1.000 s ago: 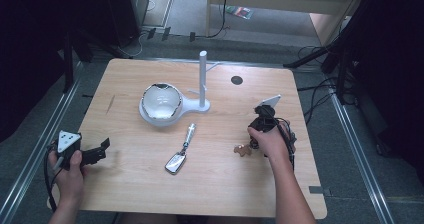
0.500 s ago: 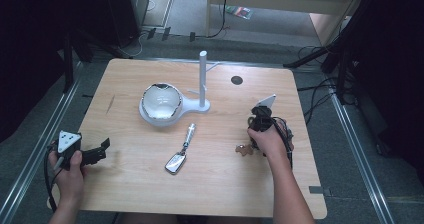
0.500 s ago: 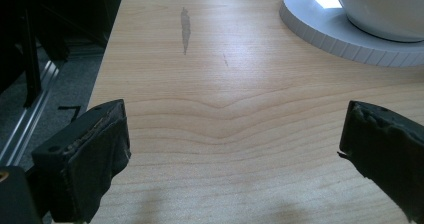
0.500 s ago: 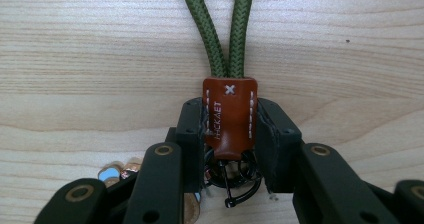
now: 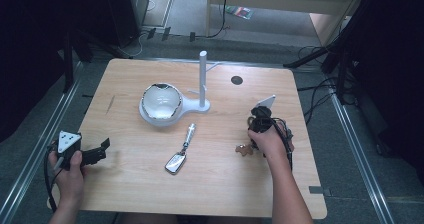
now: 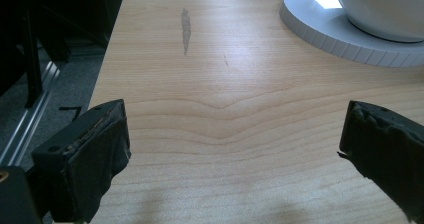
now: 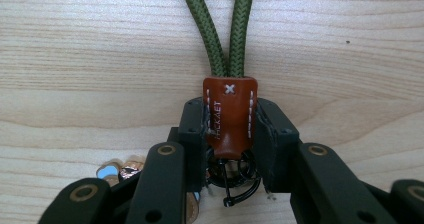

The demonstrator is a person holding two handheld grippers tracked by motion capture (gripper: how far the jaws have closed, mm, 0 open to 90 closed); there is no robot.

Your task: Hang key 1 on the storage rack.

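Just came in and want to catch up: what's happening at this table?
A person works at a wooden table with a gripper in each hand. The right gripper has just been closing and now clamps the brown leather tab of a keychain with a green cord loop. The left gripper rests open near the table's left edge, holding nothing. A car key lies mid-table, before a white bowl on a white stand.

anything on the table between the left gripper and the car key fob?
Nothing: high view shows bare wood between the left gripper and the car key fob.
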